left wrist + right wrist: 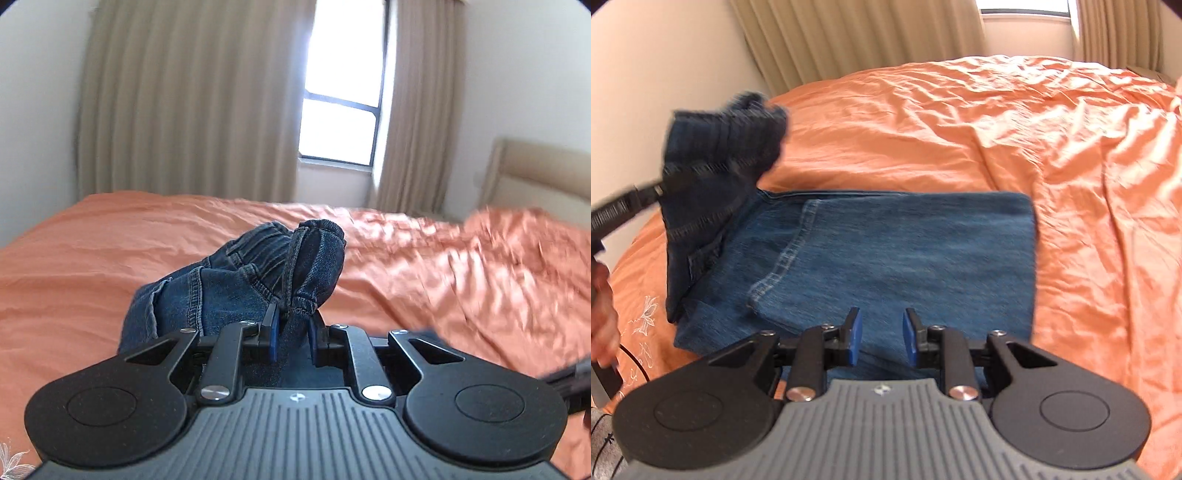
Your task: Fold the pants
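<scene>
Blue denim pants [894, 251] lie folded on the orange bed. My left gripper [291, 332] is shut on the waistband end of the pants [288, 266] and holds it lifted above the bed. In the right wrist view that lifted waistband [727, 140] hangs at the left from the left gripper's fingers [639, 197]. My right gripper [881, 338] hovers over the near edge of the flat pants, its blue pads [855, 332] apart with nothing between them.
The orange bedspread [997, 129] is wrinkled and covers the whole bed. Beige curtains [184, 103] and a window [343, 81] stand behind it. A beige headboard [543, 173] is at the right. A hand [602, 306] shows at the left edge.
</scene>
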Tool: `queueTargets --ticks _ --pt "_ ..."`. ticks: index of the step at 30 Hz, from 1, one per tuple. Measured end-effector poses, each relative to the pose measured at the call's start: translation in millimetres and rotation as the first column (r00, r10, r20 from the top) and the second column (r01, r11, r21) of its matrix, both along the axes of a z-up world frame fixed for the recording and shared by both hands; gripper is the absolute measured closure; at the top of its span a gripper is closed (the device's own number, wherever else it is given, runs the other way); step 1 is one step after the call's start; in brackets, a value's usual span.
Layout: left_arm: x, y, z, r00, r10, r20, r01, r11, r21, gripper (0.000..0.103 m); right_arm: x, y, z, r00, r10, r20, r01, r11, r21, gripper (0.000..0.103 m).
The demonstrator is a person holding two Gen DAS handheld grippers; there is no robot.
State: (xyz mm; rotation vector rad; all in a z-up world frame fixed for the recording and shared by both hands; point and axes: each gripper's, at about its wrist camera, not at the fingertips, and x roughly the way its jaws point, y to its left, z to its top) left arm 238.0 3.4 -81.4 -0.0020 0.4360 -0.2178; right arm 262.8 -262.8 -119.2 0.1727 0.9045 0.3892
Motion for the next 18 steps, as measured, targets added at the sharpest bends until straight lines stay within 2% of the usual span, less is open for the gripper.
queueTargets --ticks 2,4,6,7,8,11,14,15,16,18 --pt "-6.6 -30.9 -18.0 0.992 -0.094 -0.087 0.102 0.99 0.095 0.086 -4.6 -10.5 -5.5 1.0 -0.019 -0.018 0.019 1.0 0.006 0.082" --pt "-27.0 -52.8 -45.3 0.967 -0.163 -0.195 0.197 0.966 0.167 0.085 -9.5 -16.5 -8.0 0.999 -0.03 -0.025 0.03 1.0 0.008 0.082" --pt "-37.6 -67.6 -57.4 0.959 -0.178 -0.219 0.234 0.936 0.263 0.084 -13.8 -19.4 -7.4 0.999 -0.029 -0.022 0.029 1.0 0.011 0.082" --pt "-39.1 -66.9 -56.0 0.955 -0.19 -0.227 0.25 0.929 0.272 0.082 -15.6 -19.8 -6.3 0.999 -0.026 -0.02 0.027 1.0 0.013 0.082" --pt "-38.5 -64.2 -53.5 0.948 -0.207 -0.242 0.266 0.933 0.245 0.074 -16.1 -19.4 -5.6 1.0 -0.023 -0.02 0.024 1.0 0.017 0.082" --pt "-36.0 -38.0 -39.4 0.922 -0.25 -0.295 0.278 0.959 0.06 0.057 -15.0 -17.1 -1.8 1.0 -0.016 -0.026 0.017 0.999 0.044 0.082" --pt "-18.5 -28.0 -33.0 0.89 -0.325 -0.321 0.308 0.946 -0.102 0.051 -8.9 -11.9 5.1 0.999 -0.012 -0.037 0.016 0.995 0.095 0.08" --pt "-15.5 -23.7 -31.0 0.88 -0.349 -0.322 0.317 0.937 -0.146 0.051 -6.2 -10.1 7.7 0.999 -0.015 -0.036 0.019 0.994 0.11 0.075" --pt "-13.2 -19.2 -28.4 0.877 -0.365 -0.312 0.319 0.929 -0.19 0.052 -2.1 -7.8 10.6 0.999 -0.019 -0.035 0.023 0.991 0.13 0.067" --pt "-8.4 -7.4 -21.5 0.891 -0.358 -0.278 0.291 0.922 -0.256 0.051 6.8 -3.7 14.7 0.999 -0.024 -0.037 0.03 0.985 0.171 0.062"
